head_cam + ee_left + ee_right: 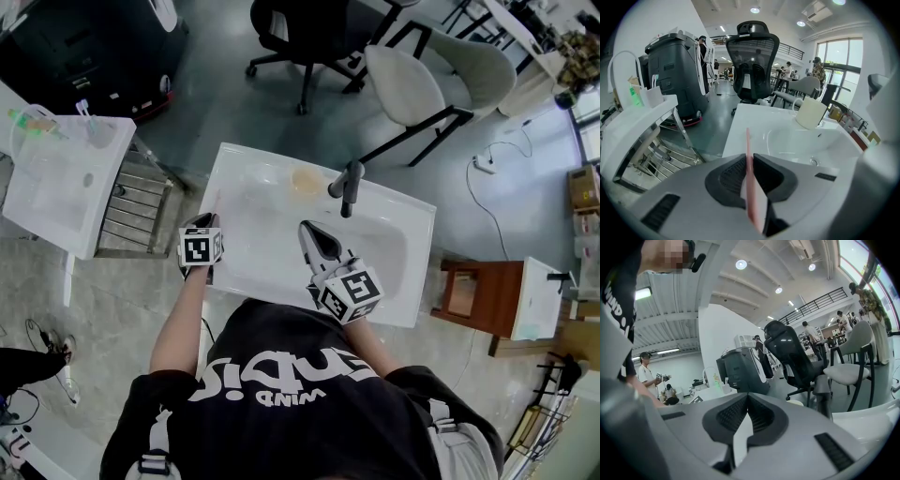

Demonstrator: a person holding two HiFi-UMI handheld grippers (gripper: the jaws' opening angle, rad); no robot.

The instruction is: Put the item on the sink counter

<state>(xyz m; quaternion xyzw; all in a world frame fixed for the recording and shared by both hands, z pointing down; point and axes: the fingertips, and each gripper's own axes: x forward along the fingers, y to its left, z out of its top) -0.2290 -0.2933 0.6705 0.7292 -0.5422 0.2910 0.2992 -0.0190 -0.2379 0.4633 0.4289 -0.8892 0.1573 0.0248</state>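
A thin, flat pink item point(748, 140) stands edge-on between the jaws of my left gripper point(747, 157), which is shut on it. In the head view that gripper point(206, 223) hovers at the left front edge of the white sink counter point(234, 173); the item itself is hidden there. My right gripper point(307, 230) hangs over the basin with its jaws shut and nothing in them, as the right gripper view point(747, 397) also shows. A dark faucet point(349, 183) rises at the back of the basin, with a cream cup point(307, 180) beside it.
A second white sink point(66, 178) on a metal frame stands to the left. Behind the counter are a black office chair point(300, 28) and a white chair point(422, 84). A wooden stand point(473, 291) sits to the right, a black machine point(84, 47) at the far left.
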